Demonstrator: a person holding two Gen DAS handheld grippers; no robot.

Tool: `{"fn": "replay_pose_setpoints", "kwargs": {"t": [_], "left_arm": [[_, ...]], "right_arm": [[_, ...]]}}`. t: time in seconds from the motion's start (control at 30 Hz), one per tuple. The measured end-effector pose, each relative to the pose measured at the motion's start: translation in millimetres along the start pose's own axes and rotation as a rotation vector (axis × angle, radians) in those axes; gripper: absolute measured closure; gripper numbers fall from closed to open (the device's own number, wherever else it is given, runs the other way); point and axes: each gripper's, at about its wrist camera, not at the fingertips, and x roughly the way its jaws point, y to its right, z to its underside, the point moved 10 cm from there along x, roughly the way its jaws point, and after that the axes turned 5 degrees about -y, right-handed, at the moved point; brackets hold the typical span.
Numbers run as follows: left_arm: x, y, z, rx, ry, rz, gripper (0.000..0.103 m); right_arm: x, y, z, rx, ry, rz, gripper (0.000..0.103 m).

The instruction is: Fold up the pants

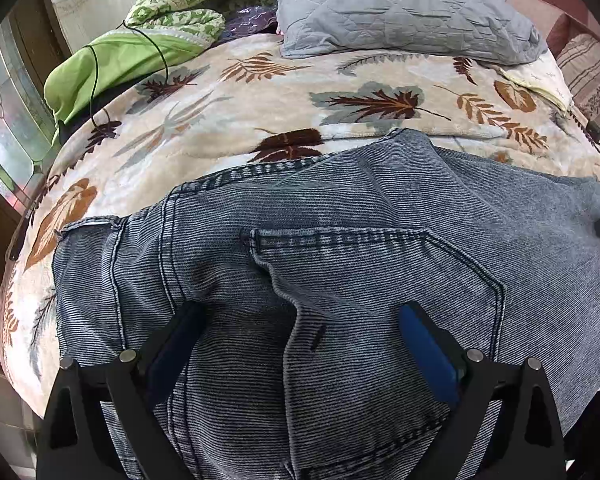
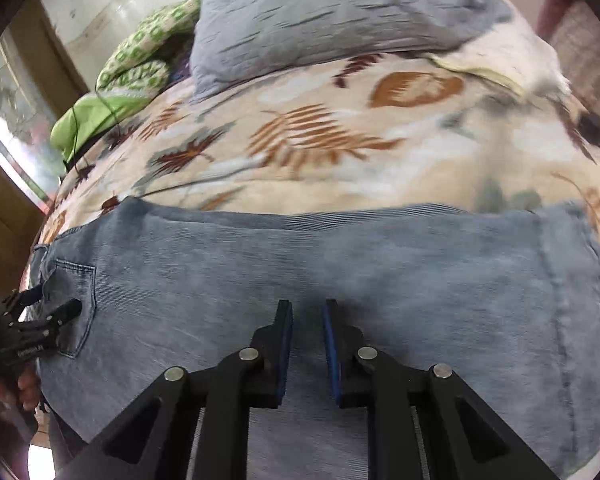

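Blue-grey jeans [image 1: 340, 240] lie flat on the leaf-patterned blanket [image 1: 228, 100], folded leg on leg, back pocket [image 1: 380, 280] up. My left gripper [image 1: 300, 320] is open wide, its fingers resting on the waist end with a fold of denim between them. In the right wrist view the jeans [image 2: 340, 272] stretch left to right. My right gripper [image 2: 306, 308] hovers over the leg part, jaws a narrow gap apart, nothing between them. The left gripper [image 2: 60, 312] shows at the far left over the pocket.
A grey quilted pillow [image 1: 400, 8] lies at the head of the bed. A green patterned quilt [image 1: 172, 12] with a black cable [image 1: 156, 48] lies back left. A window [image 1: 8, 92] is to the left. A striped cushion [image 1: 592, 76] sits at the right edge.
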Motion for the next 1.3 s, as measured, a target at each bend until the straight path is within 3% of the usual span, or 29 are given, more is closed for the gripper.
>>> {"fn": "replay_pose_setpoints", "kwargs": {"t": [0.23,0.3,0.4,0.5,0.7,0.87,1.07,1.3], "left_arm": [[-1.2,2.5,2.4,0.002,0.057,0.008,0.0],[-1.8,2.7,2.2,0.007,0.067,0.009,0.0],[-1.9,2.8,2.4,0.007,0.072,0.021,0.0],[-2.2,3.1,2.3,0.007,0.087,0.021,0.0],[-2.1,2.5,3.1,0.002,0.104,0.028,0.0],[-1.8,2.4,2.4,-0.005,0.097,0.032,0.0],[-1.6,1.9,2.3,-0.006,0.097,0.032,0.0],[-0.8,1.8,2.2,-0.012,0.093,0.03,0.0]], "right_arm": [[-29.1,89.2,3.0,0.191,0.029,0.09,0.085],[-38.6,116.6,4.9,0.264,0.039,0.091,0.085],[-49.3,132.8,13.2,0.324,0.023,-0.059,0.085],[-63.1,146.4,23.1,0.317,0.021,0.014,0.085],[-103.7,157.5,38.3,0.363,0.111,0.014,0.085],[-86.7,166.8,66.4,0.411,-0.008,0.034,0.084],[-105.7,175.2,54.3,0.485,0.079,0.02,0.085],[-98.0,151.2,3.8,0.469,0.134,-0.047,0.085]]}}
